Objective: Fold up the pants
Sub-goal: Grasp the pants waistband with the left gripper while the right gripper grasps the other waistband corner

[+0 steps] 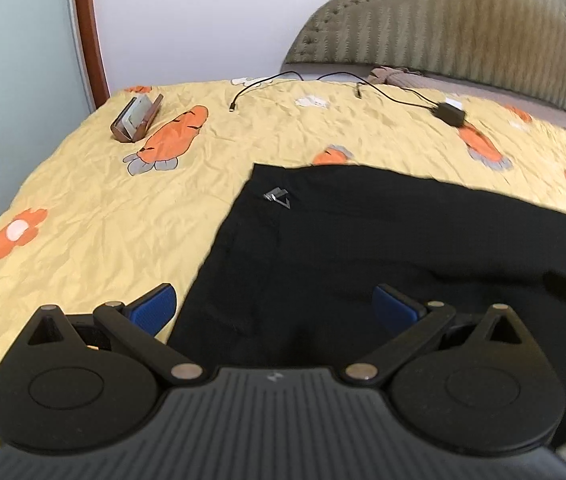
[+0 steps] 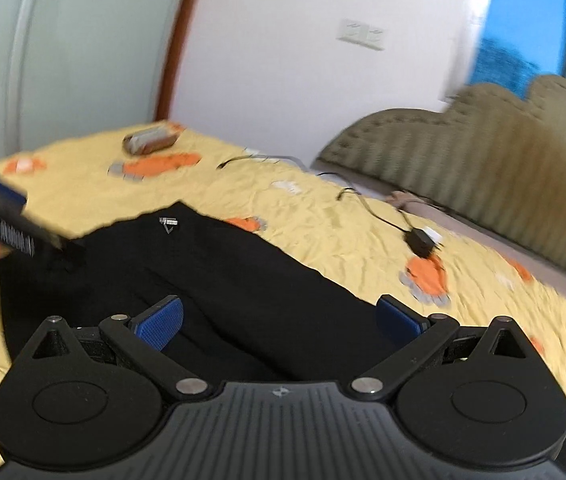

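Observation:
Black pants [image 1: 363, 240] lie flat on a yellow bedsheet [image 1: 103, 220] with orange prints. A small silver logo [image 1: 277, 196] marks the pants near their far left corner. My left gripper [image 1: 275, 304] is open and empty, just above the pants' near left edge; its left blue pad is over the sheet, its right over the fabric. In the right wrist view the pants [image 2: 223, 280] run from left to lower right. My right gripper [image 2: 279, 316] is open and empty above them. The left gripper's fingers [image 2: 3, 208] show at that view's left edge, by the pants' corner.
A brown case [image 1: 137, 118] lies on the far left of the bed. A black cable [image 1: 283, 84] and charger [image 1: 449, 114] lie at the far side. A padded olive headboard [image 1: 443, 28] stands at the right. A door with a brown frame [image 1: 87, 32] is at left.

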Action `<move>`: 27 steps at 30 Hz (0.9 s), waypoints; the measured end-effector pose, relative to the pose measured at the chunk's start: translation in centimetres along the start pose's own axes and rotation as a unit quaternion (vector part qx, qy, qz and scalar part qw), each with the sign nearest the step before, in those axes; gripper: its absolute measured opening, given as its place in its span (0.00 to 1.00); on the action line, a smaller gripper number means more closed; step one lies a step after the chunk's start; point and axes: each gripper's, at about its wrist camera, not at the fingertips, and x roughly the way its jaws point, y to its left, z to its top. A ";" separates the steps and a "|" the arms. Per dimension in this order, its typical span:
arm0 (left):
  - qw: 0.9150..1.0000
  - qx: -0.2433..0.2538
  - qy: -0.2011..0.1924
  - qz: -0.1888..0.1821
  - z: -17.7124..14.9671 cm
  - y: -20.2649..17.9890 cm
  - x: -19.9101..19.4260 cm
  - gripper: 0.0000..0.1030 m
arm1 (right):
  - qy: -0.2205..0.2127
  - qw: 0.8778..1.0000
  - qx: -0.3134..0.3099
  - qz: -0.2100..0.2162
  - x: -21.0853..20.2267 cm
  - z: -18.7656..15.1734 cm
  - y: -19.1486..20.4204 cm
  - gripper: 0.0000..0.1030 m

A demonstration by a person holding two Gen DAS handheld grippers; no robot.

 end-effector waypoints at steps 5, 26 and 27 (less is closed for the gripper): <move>1.000 0.017 -0.005 0.001 3.9 1.2 4.5 1.00 | 0.030 0.995 -0.008 0.090 5.8 1.7 -2.7 1.00; 0.953 0.211 0.040 -0.214 13.1 3.2 23.0 1.00 | 0.186 0.945 -0.011 0.267 27.1 3.1 -14.6 0.83; 0.952 0.220 0.043 -0.210 13.1 2.9 23.6 1.00 | 0.193 0.942 -0.015 0.273 27.6 2.9 -14.7 0.80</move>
